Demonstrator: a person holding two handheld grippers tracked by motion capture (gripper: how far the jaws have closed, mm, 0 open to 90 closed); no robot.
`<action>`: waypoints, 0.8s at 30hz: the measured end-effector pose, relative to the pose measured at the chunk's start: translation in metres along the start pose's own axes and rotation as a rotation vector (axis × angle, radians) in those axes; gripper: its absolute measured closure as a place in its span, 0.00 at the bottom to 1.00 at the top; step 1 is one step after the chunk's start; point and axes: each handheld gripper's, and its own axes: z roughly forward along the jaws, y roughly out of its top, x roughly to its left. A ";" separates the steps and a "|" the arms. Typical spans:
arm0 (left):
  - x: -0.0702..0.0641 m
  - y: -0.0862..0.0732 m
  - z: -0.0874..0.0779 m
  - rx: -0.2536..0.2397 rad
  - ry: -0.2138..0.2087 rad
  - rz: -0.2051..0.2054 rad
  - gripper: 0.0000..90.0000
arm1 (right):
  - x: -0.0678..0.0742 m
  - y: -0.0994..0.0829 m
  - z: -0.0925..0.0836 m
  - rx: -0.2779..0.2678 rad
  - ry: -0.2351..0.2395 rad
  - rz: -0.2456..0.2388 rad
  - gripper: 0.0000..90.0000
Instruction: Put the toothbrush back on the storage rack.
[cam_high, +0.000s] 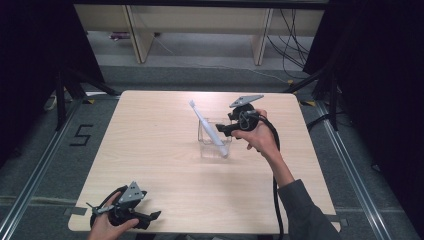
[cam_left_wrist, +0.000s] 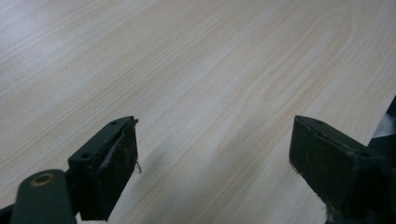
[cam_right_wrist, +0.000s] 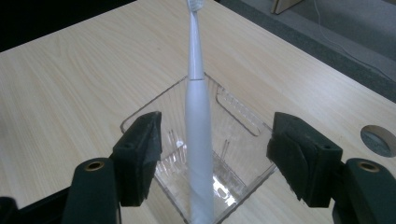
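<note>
**Toothbrush standing in clear container, right gripper released**

The white toothbrush (cam_high: 209, 131) leans in the clear container (cam_high: 204, 131) just right of the surface's (cam_high: 150, 150) centre, head tilted toward 11 o'clock. The right gripper (cam_high: 223, 129) sits at the container's 3 o'clock side, jaws spread wide either side of the handle, pads clear of it. The left gripper (cam_high: 152, 216), at the 7 o'clock corner, is wide open over bare wood.

Table (cam_high: 150, 165) evenly lit from overhead; room beyond its edges dark. Soft shadows under left gripper's jaws. Glare inside clear box (cam_right_wrist: 233, 182). Jaws slightly soft-focused.
</note>
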 end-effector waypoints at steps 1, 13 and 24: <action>0.000 0.000 0.000 -0.001 0.000 -0.001 0.17 | 0.000 -0.001 -0.001 -0.007 0.000 0.007 0.39; 0.000 0.000 0.000 -0.003 -0.003 -0.006 0.17 | -0.004 -0.013 -0.014 -0.041 0.003 0.008 0.36; 0.000 0.000 0.000 -0.001 0.000 0.000 0.17 | -0.005 -0.026 -0.023 -0.066 -0.002 0.022 0.35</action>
